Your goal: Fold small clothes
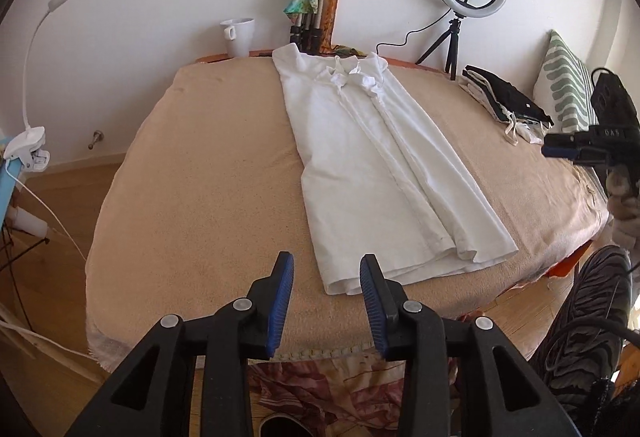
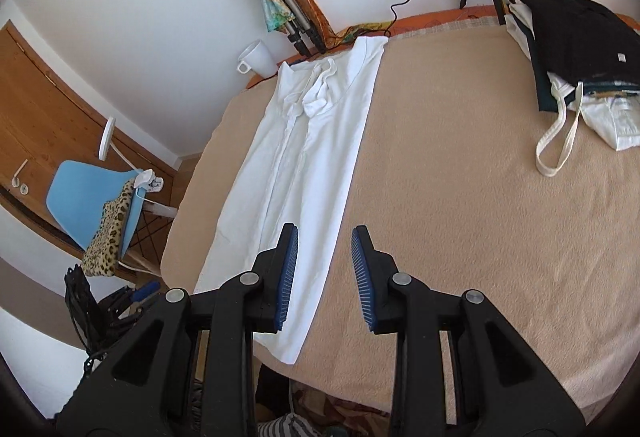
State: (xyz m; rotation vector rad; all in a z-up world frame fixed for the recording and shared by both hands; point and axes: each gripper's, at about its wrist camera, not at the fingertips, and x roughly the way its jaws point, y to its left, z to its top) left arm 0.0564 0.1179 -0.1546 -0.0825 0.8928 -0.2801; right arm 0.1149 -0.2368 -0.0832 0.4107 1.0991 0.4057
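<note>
A white shirt lies folded lengthwise, flat on a beige bed. Both grippers, left and right, hover above the shirt's near hem, jaws parted and empty.

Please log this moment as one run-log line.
white shirt: lengthwise-folded on blanket | left hand-held gripper: open, empty | right hand-held gripper: open, empty

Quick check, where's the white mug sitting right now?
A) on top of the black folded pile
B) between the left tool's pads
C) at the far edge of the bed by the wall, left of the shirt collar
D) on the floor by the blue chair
C: the white mug stands at the far edge by the wall, just left of the collar end of the white shirt.
</note>
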